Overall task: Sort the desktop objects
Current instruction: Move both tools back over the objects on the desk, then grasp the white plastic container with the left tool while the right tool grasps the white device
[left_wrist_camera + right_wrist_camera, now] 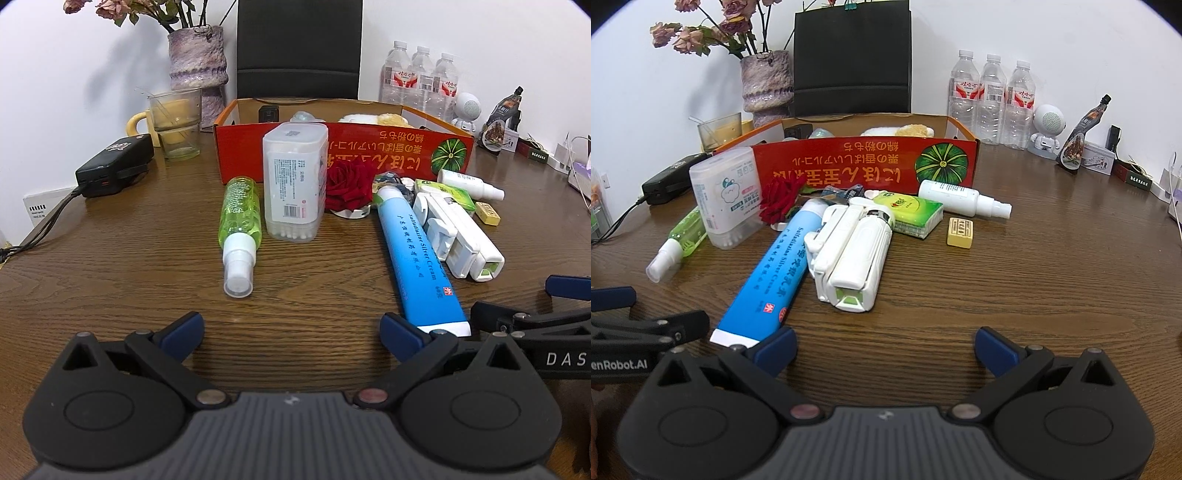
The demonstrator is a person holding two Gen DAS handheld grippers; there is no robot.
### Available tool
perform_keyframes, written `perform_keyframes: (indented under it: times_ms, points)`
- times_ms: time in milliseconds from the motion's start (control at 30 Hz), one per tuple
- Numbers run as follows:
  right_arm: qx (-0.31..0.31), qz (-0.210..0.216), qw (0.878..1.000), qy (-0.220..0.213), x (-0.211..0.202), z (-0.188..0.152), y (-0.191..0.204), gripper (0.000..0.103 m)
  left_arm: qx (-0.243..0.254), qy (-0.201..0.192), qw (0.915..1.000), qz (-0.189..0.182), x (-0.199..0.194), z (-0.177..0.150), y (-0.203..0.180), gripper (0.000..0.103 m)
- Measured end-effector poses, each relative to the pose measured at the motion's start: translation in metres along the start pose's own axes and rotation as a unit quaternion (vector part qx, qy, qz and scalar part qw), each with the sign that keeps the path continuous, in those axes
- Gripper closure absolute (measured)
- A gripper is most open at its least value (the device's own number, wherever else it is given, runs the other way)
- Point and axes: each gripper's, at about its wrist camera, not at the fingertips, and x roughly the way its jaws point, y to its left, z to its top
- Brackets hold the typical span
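Pre-grasp: my left gripper (291,334) and right gripper (885,347) both spread wide, empty, low over the wooden table (110,280). Clutter lies before the red cardboard box (864,162) (few items inside). I'd take the blue cream tube (768,280) next: straddle, clamp.
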Motion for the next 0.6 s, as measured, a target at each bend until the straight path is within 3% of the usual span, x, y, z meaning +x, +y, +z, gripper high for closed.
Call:
perform_keyframes:
  times_ms: [433, 533, 600]
  points:
    - [0.000, -0.001, 1.000, 0.000, 0.000, 0.000, 0.000, 0.000, 0.000, -0.001, 1.0000, -0.002, 0.000, 0.000, -0.001, 0.000]
    - [0.000, -0.002, 1.000, 0.000, 0.000, 0.000, 0.000, 0.000, -0.008, -0.040, 0.9989, -0.022, -0.010, 0.006, 0.004, 0.000]
    - [-0.001, 0.002, 1.000, 0.000, 0.000, 0.000, 0.000, 0.000, -0.006, -0.094, 0.9954, -0.018, -0.018, 0.023, 0.007, 0.000]
